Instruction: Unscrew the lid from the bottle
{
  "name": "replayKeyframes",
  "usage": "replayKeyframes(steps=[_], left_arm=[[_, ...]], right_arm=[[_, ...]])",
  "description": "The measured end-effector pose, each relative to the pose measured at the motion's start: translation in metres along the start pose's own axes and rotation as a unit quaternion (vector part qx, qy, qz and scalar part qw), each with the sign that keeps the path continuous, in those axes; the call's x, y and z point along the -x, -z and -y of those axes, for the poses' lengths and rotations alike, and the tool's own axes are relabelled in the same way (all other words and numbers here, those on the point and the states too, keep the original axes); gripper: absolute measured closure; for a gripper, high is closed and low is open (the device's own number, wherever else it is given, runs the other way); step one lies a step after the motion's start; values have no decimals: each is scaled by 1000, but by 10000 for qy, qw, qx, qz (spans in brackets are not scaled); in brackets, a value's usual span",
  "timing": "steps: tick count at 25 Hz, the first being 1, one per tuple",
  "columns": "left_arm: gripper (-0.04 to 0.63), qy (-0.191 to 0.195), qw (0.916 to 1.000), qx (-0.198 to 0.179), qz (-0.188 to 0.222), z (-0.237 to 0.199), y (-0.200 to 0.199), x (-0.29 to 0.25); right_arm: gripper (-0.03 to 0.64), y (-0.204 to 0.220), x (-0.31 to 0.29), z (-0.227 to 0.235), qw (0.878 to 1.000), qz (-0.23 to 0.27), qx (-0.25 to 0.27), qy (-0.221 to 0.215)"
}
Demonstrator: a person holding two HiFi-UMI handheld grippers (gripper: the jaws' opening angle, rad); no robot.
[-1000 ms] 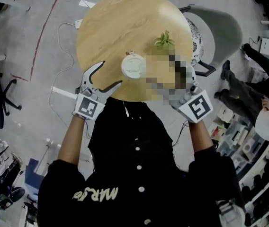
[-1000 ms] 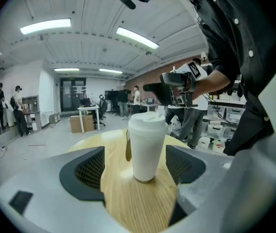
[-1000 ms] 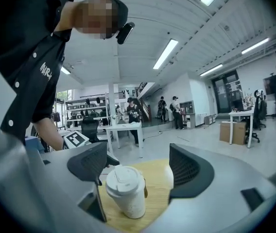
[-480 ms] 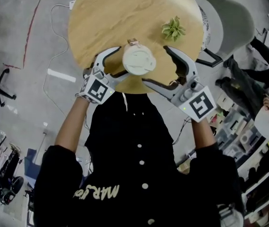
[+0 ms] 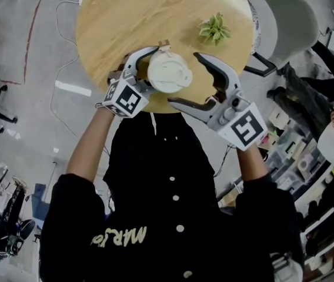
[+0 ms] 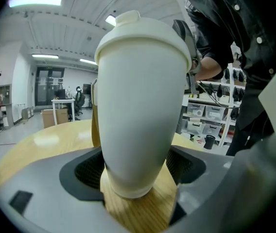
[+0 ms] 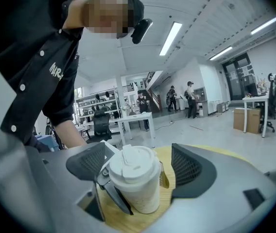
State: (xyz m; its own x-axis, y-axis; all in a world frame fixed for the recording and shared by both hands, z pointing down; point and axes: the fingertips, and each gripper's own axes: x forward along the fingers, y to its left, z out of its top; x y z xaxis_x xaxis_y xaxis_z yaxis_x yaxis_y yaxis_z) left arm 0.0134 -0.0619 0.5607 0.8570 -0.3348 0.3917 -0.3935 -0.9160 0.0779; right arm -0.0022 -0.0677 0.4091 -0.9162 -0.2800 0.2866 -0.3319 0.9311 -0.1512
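Near the surface's edge closest to the person stands the cream-white tapered bottle [image 6: 143, 106], upright on the round pale-wood surface [image 5: 143, 16]; a small green plant [image 5: 215, 29] sits well apart, further in.

Left tongs [image 6: 133, 169]: jaws apart, flanking the bottle's narrow lower body, mesh-textured dark pads just beside its wall; no pinch evident.
Right tongs [image 5: 182, 78]: jaws wide apart, level with the upper part; bottle ahead between them, clear of both pads.

Materials: wall smooth, matte, plain; body widens upward from a small foot; domed cream lid [image 7: 130, 166] with a raised spout tab and a distinct rim band; a tan strap or tag behind it, kind unclear.

Handling, as judgement: looks stiff, not crushable; fill unknown, so weight unknown; tall over a small foot, so tippy under side push; smooth taper likely slippery, and a low pinch may let it twist.
Hold: brace at mid-body where it broadens; take the lid across its rim band, not the dome.
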Motion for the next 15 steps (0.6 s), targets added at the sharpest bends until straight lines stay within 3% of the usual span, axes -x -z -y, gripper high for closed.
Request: replayKeyframes(steps=[15], left_arm=[[222,-49,9996,-204,186,-3,0,-11]], right_arm=[[177,26,-30,-4,9977,-361,545,-164]])
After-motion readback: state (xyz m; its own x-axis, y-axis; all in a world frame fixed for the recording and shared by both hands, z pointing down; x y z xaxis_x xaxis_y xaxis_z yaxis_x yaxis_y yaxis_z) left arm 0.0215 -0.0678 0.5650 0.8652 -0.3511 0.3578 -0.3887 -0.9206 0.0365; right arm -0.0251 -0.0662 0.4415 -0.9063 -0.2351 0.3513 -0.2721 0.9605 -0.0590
